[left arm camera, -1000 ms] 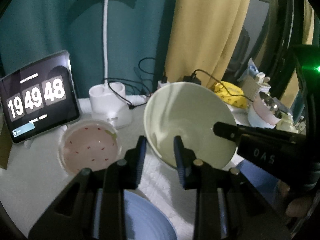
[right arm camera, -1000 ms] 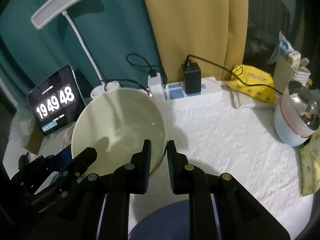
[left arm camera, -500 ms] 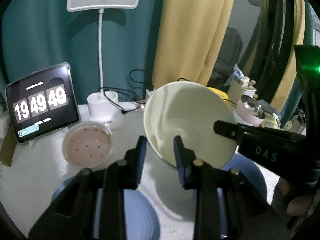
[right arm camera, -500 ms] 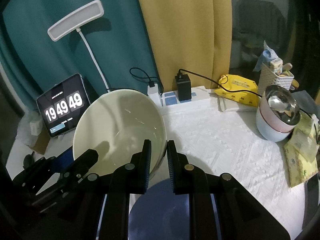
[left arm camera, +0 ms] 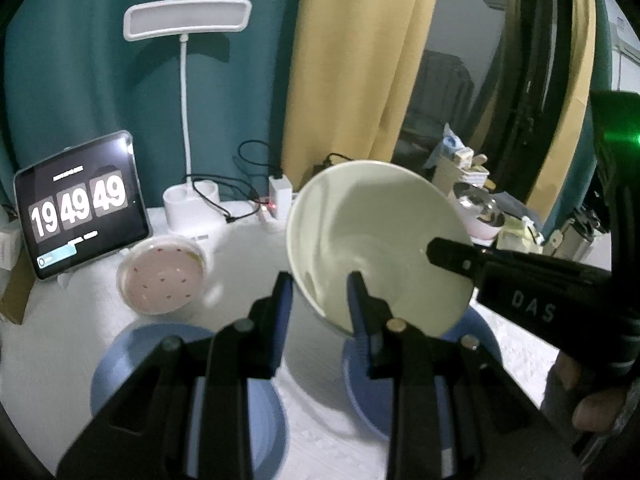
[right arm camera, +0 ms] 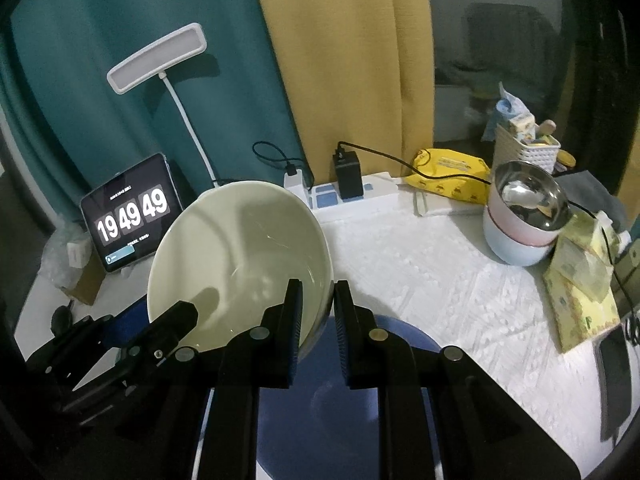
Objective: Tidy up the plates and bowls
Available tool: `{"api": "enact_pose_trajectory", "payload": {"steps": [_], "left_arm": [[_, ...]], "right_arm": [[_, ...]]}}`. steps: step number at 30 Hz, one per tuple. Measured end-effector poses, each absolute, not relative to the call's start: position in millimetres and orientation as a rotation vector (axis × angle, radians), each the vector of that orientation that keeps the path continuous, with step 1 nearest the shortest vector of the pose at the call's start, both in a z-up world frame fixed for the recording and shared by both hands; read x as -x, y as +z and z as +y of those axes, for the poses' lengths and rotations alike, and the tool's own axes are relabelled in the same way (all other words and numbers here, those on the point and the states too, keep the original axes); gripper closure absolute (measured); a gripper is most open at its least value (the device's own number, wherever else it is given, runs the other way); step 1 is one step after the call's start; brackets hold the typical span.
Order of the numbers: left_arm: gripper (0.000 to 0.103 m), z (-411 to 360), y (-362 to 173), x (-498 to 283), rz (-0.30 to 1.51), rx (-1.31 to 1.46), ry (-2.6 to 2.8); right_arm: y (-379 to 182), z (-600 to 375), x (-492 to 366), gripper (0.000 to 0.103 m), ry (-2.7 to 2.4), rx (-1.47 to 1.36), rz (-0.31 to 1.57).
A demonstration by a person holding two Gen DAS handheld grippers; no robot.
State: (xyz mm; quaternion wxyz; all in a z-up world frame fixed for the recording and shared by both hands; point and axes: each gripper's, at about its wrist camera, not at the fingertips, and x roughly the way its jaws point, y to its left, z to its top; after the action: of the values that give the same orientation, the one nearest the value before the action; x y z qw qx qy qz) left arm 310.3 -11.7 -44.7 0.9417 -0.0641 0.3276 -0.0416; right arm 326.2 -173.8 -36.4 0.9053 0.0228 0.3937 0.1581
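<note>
A pink speckled bowl (left arm camera: 162,276) sits on the white table (right arm camera: 440,280) beside two flat blue plates (left arm camera: 132,364); the left gripper (left arm camera: 320,296) clamps the near rim of a smooth, round cream bowl (left arm camera: 372,236), tilted mouth toward the cameras above them; the right gripper (right arm camera: 318,300) pinches its opposite rim.

A glossy cream bowl (right arm camera: 240,256), a shiny steel bowl (right arm camera: 528,200), and a quilted white table cloth (right arm camera: 460,280).

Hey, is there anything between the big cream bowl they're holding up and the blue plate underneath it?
Nothing visible. The cream bowl, gripped at its rim by the left gripper and right gripper, hangs tilted over the bare blue plate.
</note>
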Motion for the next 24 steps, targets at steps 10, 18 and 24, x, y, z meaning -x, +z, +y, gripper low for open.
{"api": "enact_pose_trajectory", "payload": {"steps": [10,18,24], "left_arm": [[0.074,-40,-49,-296,0.686,0.106,-0.118],[0.074,-57,-64,-292,0.726,0.097,-0.135],[0.074,-65,-82,-290,0.768,0.095,-0.136]], "right_arm": [[-44,-205,-306,0.086,0.297,-0.073,0.82],[-61,-224,-298,0.086,0.283,-0.099,0.85],[-79,-233,-295,0.086,0.277,-0.114,0.883]]}}
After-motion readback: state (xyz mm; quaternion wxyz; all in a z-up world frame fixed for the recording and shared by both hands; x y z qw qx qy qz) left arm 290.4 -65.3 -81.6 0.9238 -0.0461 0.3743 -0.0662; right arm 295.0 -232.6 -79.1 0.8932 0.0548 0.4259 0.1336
